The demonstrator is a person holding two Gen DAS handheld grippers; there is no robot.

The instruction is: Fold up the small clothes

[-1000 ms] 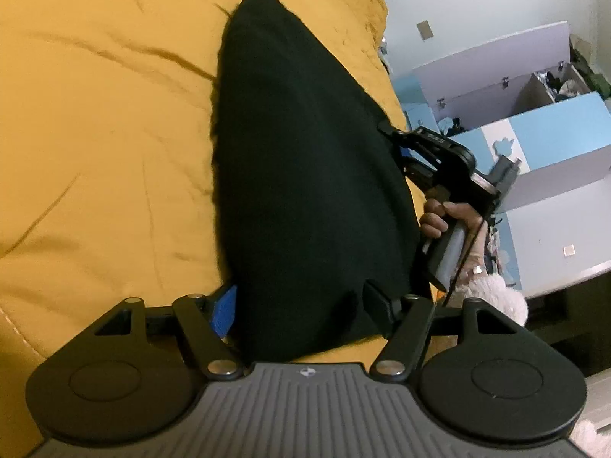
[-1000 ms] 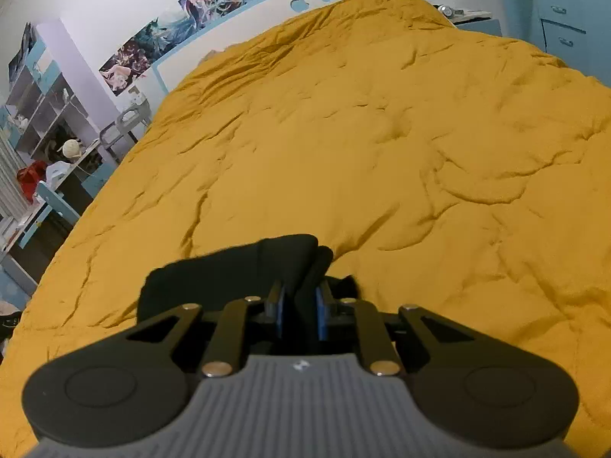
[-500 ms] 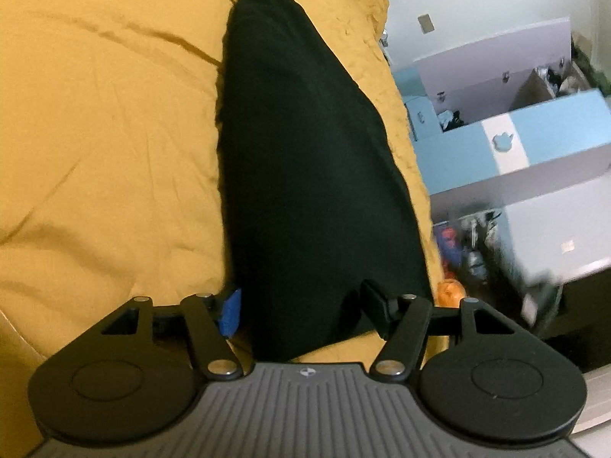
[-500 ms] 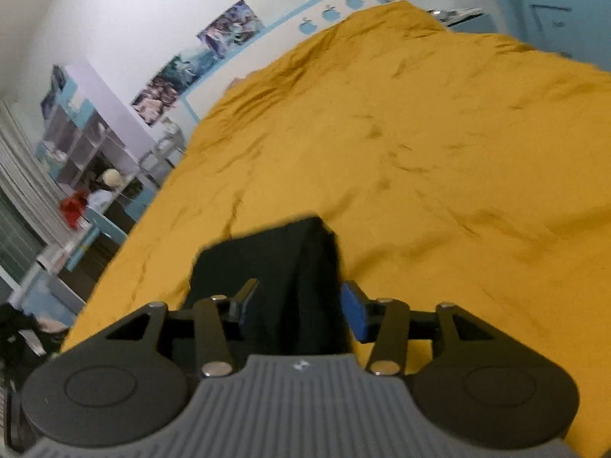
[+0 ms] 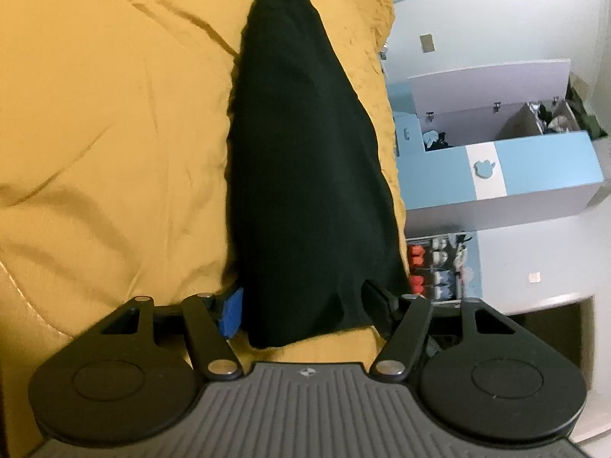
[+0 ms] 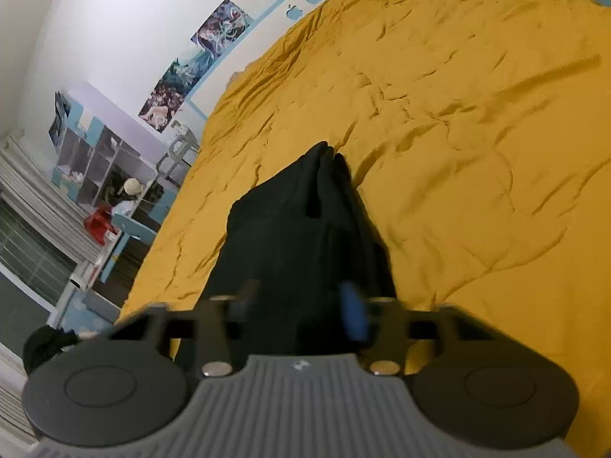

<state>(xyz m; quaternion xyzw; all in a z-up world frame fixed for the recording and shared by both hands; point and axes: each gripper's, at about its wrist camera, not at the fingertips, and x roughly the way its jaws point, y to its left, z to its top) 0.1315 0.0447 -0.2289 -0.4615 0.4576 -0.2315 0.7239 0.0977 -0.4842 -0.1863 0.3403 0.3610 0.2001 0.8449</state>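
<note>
Your left hand-held gripper stands with its jaws well apart, though they have just been closing a little. The folded black garment lies between them on the yellow bed cover and stretches straight ahead of the fingers. The blue pad sits just beside its left edge.

Your right hand-held gripper is blurred. Its jaws have just been closing, and they show apart with the garment's end bunched between them. The cloth narrows to a point ahead, and open bed cover lies to the gripper's right.
</note>
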